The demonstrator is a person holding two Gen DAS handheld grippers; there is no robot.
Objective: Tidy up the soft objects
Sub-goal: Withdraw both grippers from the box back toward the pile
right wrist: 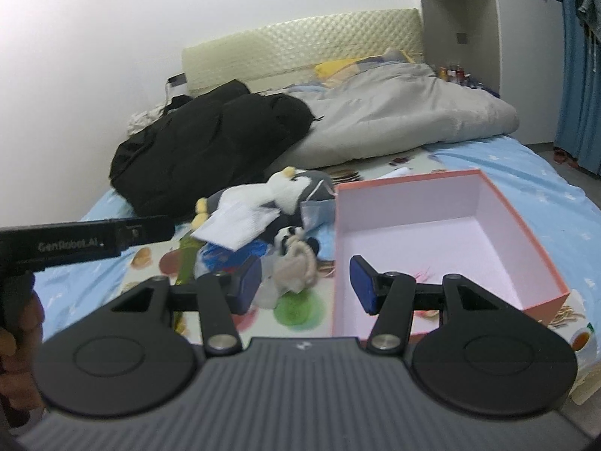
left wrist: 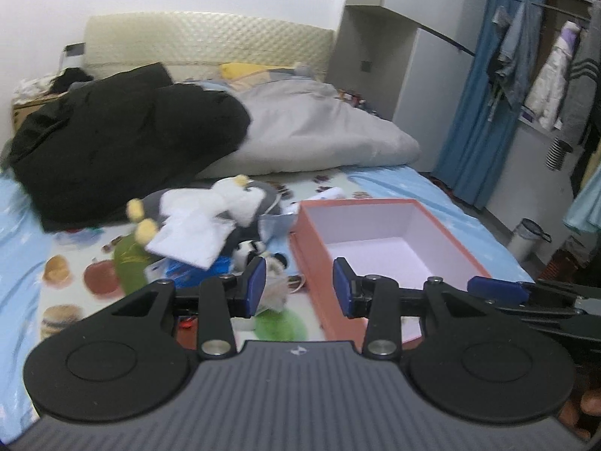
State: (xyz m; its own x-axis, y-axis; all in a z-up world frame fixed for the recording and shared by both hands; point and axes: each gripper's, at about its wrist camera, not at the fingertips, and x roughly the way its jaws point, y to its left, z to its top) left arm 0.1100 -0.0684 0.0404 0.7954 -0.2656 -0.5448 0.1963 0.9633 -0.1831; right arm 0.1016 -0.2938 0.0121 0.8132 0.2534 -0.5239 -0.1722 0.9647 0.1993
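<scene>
Where the soft toys lie heaped on the bed, a grey and white penguin plush point(left wrist: 225, 197) point(right wrist: 293, 188) tops the pile, with a folded white cloth point(left wrist: 191, 238) point(right wrist: 238, 225) draped over its front. Just below it sits a small panda plush point(left wrist: 249, 250) point(right wrist: 291, 236), and in the right wrist view a beige plush point(right wrist: 296, 270) rests against the panda, nearest the camera. Blue plastic packaging point(left wrist: 188, 268) point(right wrist: 225, 253) and a green item point(left wrist: 129, 259) poke out from under the heap (what the green item is cannot be told).

Right beside the pile stands an open pink box point(left wrist: 311, 236) point(right wrist: 533, 221) with a pale lining, nothing inside it that the views show.

Both tongs hover low over the bed, near the pile and the box. On the left tongs point(left wrist: 299, 287) the blue pads are apart with nothing between them; the right tongs point(right wrist: 305, 285) are likewise spread and hold nothing.

Underneath everything is a blue bedsheet point(left wrist: 22, 240) point(right wrist: 526, 173) with a fruit-and-food printed mat point(left wrist: 75, 278) point(right wrist: 300, 310) on it. Further back lie a black jacket point(left wrist: 124, 139) point(right wrist: 210, 143) and a rumpled grey duvet point(left wrist: 319, 127) point(right wrist: 405, 112), against a cream padded headboard point(left wrist: 210, 39) point(right wrist: 300, 45).
</scene>
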